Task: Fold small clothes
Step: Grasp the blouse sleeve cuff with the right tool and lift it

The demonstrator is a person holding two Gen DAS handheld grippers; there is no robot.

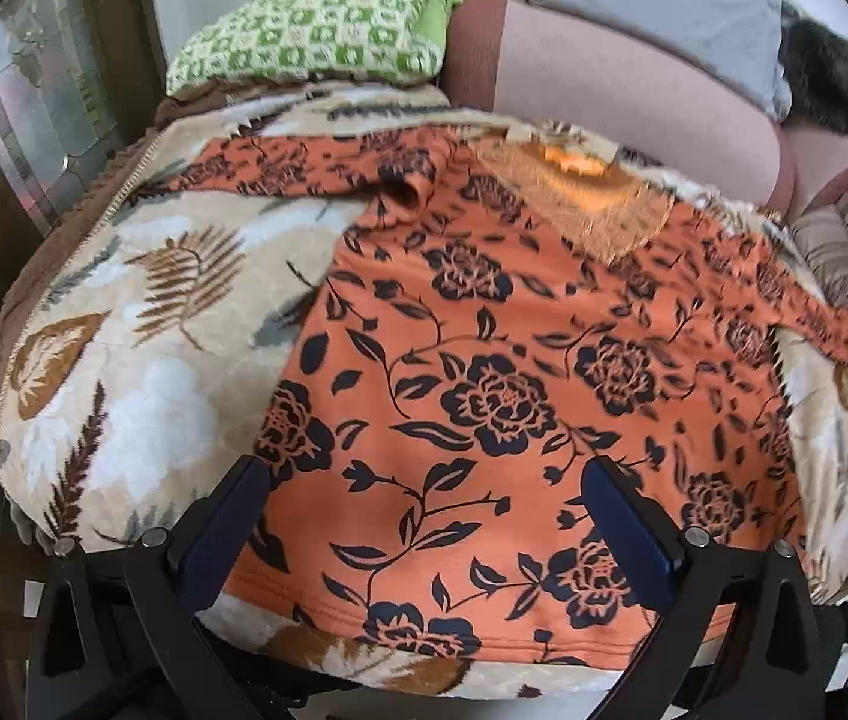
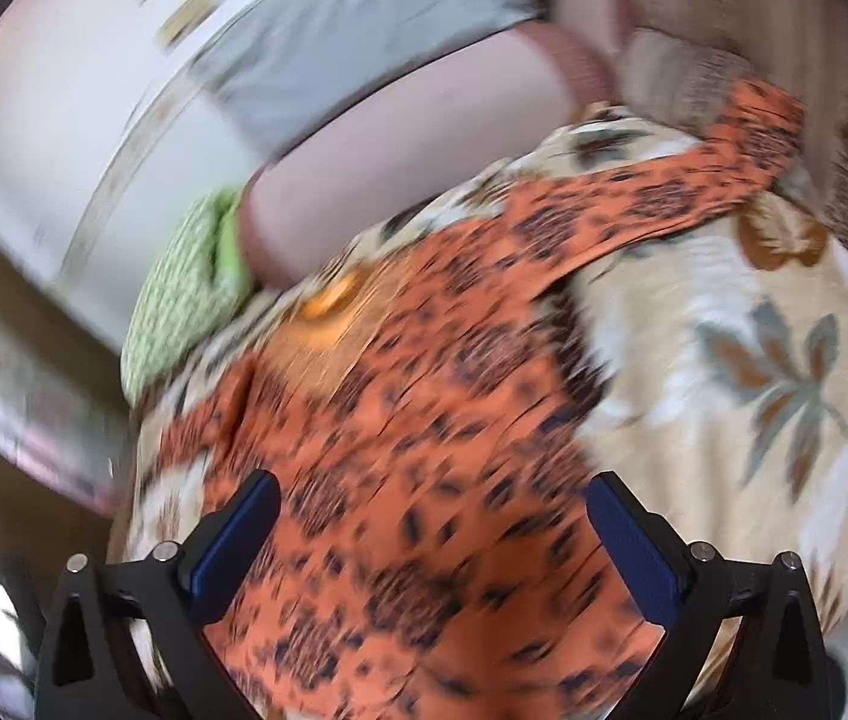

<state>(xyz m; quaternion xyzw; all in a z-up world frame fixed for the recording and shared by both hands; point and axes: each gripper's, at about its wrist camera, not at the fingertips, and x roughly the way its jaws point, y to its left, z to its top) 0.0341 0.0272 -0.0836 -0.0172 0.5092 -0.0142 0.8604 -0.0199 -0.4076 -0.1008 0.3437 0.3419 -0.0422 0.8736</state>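
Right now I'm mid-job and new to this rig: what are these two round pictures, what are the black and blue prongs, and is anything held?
Each picture comes from a fisheye camera mounted on a hand-held tool, looking forward along its two fingers. The prongs are those fingers. The sharp picture belongs to the left tongs, the blurred one to the right tongs. Both are open and hold nothing. Beneath them an orange floral top lies spread flat, sleeves out, on a beige leaf-print blanket. A green patterned cushion rests at the far edge. The blur in the right picture hides fine detail.
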